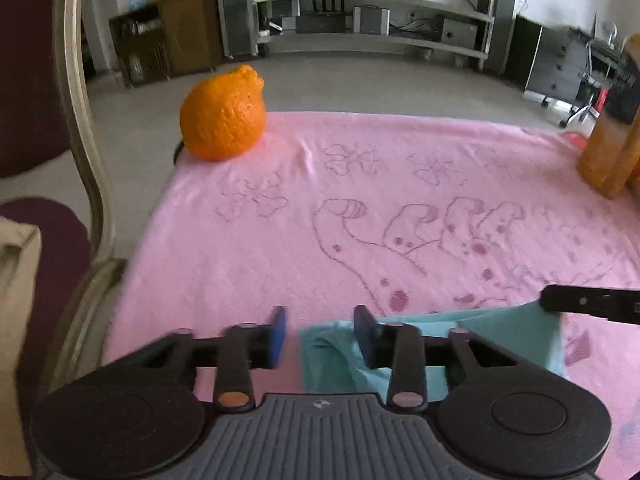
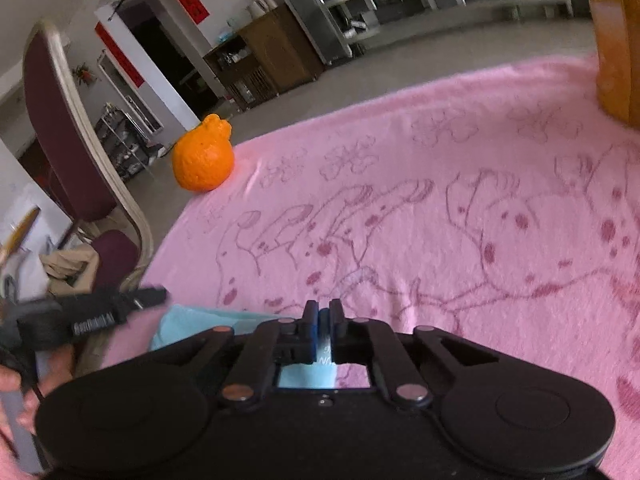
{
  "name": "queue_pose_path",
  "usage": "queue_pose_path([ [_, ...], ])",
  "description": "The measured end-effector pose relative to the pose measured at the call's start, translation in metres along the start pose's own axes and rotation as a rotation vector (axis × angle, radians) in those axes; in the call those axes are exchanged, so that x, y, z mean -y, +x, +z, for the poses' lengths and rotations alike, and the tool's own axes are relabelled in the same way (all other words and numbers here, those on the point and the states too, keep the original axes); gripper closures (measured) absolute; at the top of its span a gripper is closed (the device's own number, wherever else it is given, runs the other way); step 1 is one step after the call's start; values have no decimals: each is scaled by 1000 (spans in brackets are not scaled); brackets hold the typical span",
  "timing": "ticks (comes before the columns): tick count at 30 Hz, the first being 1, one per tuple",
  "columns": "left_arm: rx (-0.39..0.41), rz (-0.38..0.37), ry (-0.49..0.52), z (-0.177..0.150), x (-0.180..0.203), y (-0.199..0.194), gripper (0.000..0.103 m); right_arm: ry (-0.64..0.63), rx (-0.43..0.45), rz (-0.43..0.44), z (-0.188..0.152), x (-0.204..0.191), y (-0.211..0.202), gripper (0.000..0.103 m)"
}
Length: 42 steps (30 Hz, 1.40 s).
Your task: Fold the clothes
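Note:
A small teal cloth [image 1: 500, 334] lies rumpled on the near part of a pink blanket [image 1: 260, 248] printed with flowers and branches. My left gripper [image 1: 320, 332] hovers open over the cloth's left edge. Its right finger is over the teal fabric and its left finger over bare pink. At the cloth's right corner my right gripper [image 1: 560, 304] comes in from the right, and the fabric rises to its tip. In the right wrist view my right gripper [image 2: 323, 314] is shut, with the teal cloth [image 2: 188, 320] running under and between its pads.
A large orange fruit [image 1: 222, 116] sits at the blanket's far left corner. An amber bottle-like object [image 1: 608, 152] stands at the far right edge. A maroon chair [image 2: 60, 120] stands to the left. A person's hand [image 2: 10, 384] holds the left gripper's handle.

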<state>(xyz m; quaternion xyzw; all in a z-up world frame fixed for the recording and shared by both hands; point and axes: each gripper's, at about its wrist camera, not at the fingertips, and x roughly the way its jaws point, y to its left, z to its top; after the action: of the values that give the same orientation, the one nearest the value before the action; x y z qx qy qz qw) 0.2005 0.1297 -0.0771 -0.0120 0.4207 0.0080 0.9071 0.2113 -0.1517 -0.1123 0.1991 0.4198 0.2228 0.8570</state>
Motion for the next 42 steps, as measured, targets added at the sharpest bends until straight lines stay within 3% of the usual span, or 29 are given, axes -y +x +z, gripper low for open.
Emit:
queue_pose_path([
  [3,-53,-48,-86,3,-8,8,69,57,-9,26,3,7,0,92],
  [6,-105,-49,-108,0,-10,16,77,74,-21,32,2,7,0,89],
  [9,-113,-50,-115,-1,-9,19,78,78,-23,38,1,5,0,86],
  [12,-78,-36,-81,-2,-2,14,94,79,-20,34,1,5,0,85],
  [15,7,8,-12,-5,11,-2,97,67,-7,21,0,4,0,85],
  [17,69,32,19,-5,18,-13,98,22,12,-5,-1,0,-1,96],
  [20,124,90,77,-7,28,-14,98,-87,41,-68,-4,-11,-2,99],
  [23,98,166,135,-12,35,7,96,-146,59,-115,-9,-17,1,99],
  [26,76,273,223,-22,41,26,76,-175,50,-143,-13,-17,9,98],
  [27,88,309,247,-23,42,25,64,-177,46,-152,-14,-15,11,94],
  [29,89,365,205,-17,36,16,65,-159,39,-157,-11,-13,8,87],
  [30,85,373,145,-14,27,7,65,-136,38,-165,-8,-12,4,75],
  [31,77,372,79,-11,16,-2,67,-113,47,-171,-6,-11,-3,71],
  [32,70,360,32,-11,7,-11,68,-90,62,-169,-3,-9,-13,70],
  [34,56,314,-23,-13,-6,-30,81,-36,80,-161,1,-5,-34,68],
  [36,47,249,-69,-16,-15,-50,81,19,87,-145,2,-1,-54,64],
  [39,35,88,-87,-25,-8,-72,81,72,85,-84,-2,1,-78,58],
  [41,-4,-13,-82,-32,4,-71,81,89,75,-26,-7,0,-83,60],
  [42,-22,-53,-80,-36,10,-67,81,96,66,7,-11,-2,-81,68],
])
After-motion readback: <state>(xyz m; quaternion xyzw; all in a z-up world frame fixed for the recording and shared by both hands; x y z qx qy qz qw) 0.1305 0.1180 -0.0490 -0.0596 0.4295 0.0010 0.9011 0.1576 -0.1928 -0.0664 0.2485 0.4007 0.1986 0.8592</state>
